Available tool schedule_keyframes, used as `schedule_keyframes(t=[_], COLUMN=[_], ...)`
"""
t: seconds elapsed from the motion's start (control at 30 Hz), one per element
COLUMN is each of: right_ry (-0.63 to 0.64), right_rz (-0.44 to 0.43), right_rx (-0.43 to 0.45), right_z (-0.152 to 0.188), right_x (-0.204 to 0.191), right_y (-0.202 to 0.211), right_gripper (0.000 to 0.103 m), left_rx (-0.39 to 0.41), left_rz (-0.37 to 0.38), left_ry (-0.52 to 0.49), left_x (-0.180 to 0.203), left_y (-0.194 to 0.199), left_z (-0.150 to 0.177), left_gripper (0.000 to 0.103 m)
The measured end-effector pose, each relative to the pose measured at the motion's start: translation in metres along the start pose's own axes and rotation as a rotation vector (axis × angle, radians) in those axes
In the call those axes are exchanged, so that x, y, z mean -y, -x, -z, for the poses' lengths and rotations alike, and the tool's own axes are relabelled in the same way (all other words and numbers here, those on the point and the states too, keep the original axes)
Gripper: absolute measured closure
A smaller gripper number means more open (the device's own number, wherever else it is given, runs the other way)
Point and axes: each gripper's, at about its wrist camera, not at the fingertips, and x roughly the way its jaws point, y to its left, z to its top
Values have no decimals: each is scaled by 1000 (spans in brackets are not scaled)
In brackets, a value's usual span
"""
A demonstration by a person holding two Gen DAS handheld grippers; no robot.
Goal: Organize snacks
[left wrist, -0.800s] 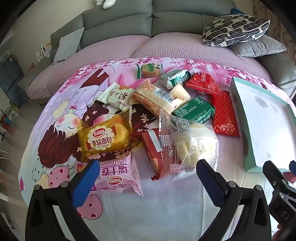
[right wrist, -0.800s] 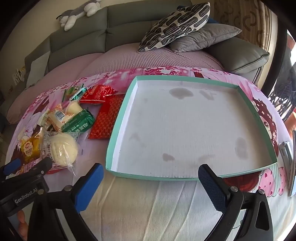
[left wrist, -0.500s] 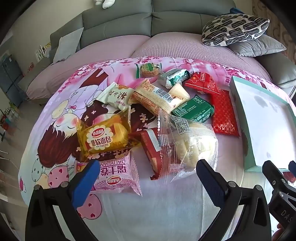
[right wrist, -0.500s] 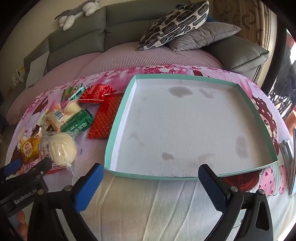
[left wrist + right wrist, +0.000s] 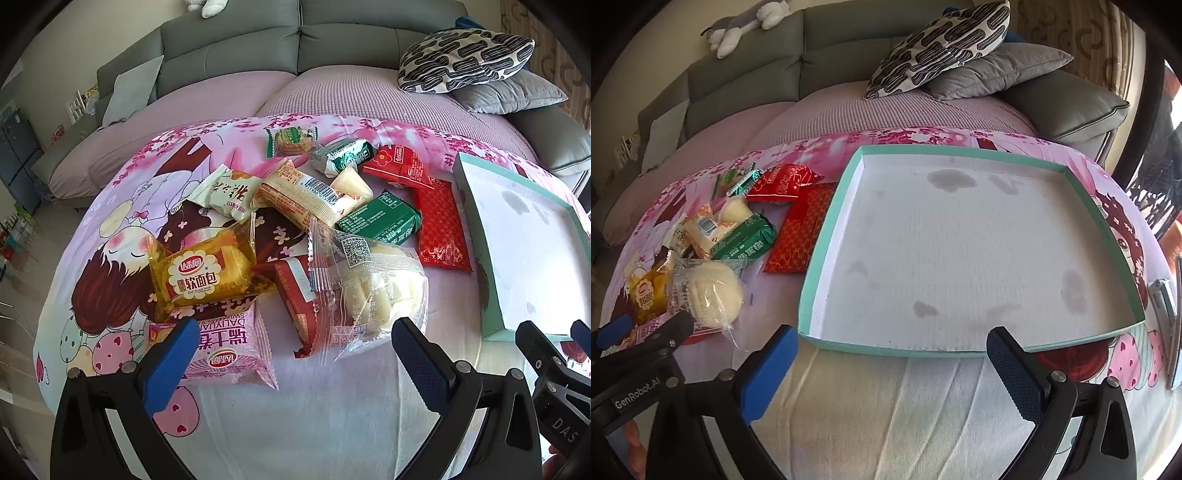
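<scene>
With both the left gripper (image 5: 291,350) and right gripper (image 5: 890,354) spread and empty, grasp the nearest-edge pink pack (image 5: 229,347) flat (avoid crushing) for the tray (image 5: 827,243).

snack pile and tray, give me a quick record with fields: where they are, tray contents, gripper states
surface: cartoon-print cloth in front of a grey sofa
snacks: loose pile on the cloth, beside the tray
tray: teal-rimmed box, nothing inside, stained floor
left gripper: open, holding nothing
right gripper: open, holding nothing
</scene>
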Motion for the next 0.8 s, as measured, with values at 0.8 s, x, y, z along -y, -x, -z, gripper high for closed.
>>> schedule_keyframes(t=[0.8], right_ry=[-7], right_rz=[-9], right_rx=[-11], right_z=[1], right_x=[1], right_y=[0], right_gripper=[0], left_rx=[-2], left_rz=[7], left_ry=[-20], left_x=[3], left_y=[3], left_z=[2], left_gripper=[0])
